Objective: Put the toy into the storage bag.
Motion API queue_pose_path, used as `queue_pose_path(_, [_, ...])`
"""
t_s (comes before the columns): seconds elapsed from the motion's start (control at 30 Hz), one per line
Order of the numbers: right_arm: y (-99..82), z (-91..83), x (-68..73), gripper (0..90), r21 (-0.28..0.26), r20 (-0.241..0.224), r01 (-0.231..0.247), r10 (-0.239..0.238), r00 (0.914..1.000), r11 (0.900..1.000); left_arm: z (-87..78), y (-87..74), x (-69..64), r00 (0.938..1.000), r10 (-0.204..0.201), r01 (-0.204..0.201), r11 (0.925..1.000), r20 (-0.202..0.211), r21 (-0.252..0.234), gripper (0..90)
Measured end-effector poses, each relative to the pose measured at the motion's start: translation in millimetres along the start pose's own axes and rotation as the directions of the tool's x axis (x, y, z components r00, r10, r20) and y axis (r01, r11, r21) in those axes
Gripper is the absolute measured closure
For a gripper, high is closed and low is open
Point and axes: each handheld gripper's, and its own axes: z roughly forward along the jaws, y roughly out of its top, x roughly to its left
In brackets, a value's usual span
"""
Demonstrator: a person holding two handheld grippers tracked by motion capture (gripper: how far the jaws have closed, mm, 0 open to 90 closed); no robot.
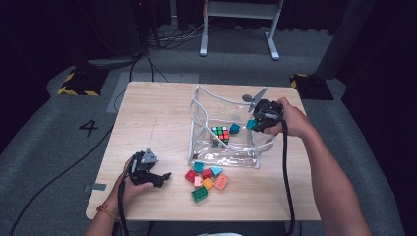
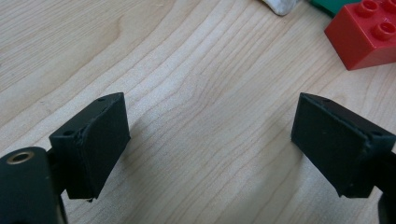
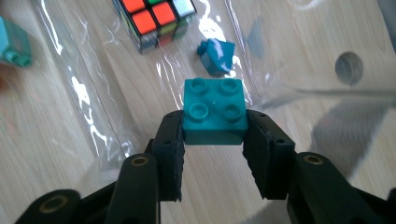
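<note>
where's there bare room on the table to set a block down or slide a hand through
The far-left stretch of the table, from the far edge down to the left tongs, is bare wood. The near-right corner beside the brick pile is free too. It is crowded in front of the clear bag and inside it around the cube, where the right tongs hold a teal brick.

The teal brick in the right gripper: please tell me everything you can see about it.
The teal brick is a square block of glossy plastic with four round studs on top. It is clamped at its two sides between the black jaws of the right gripper, studs facing the camera. It hangs over the open clear bag, above a smaller teal piece, and touches nothing but the jaws.
</note>
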Motion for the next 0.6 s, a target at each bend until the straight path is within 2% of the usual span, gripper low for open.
queue_pose_path(0.1, [-6.1,-1.6,-0.3,59.2,0.021,0.005,0.006,-0.006,1.0,0.9998,0.0,0.0,0.0,1.0,0.0,0.0,1.0,0.0,0.0,11.5])
queue_pose_path(0.27, [-9.8,-4.3,2.4,59.0,0.015,0.025,0.009,-0.009,0.9997,0.9998,0.0,0.0,0.0,1.0,0.0,0.0,1.0,0.0,0.0,11.5])
queue_pose_path(0.37, [-11.6,-6.0,2.9,58.3,-0.016,0.025,0.002,-0.002,0.9997,0.9999,0.0,0.0,0.0,1.0,0.0,0.0,1.0,0.0,0.0,11.5])
queue_pose_path(0.47, [-13.8,-9.5,2.9,53.2,-0.061,0.023,-0.013,0.014,0.9996,0.998,0.0,0.0,0.0,1.0,-0.001,0.001,1.0,0.0,0.0,11.6])
queue_pose_path(0.6, [-19.2,-16.7,3.5,50.9,-0.135,0.014,-0.035,0.037,0.9992,0.9902,0.0,0.0,0.0,1.0,0.0,0.0,1.0,0.0,0.0,11.6])
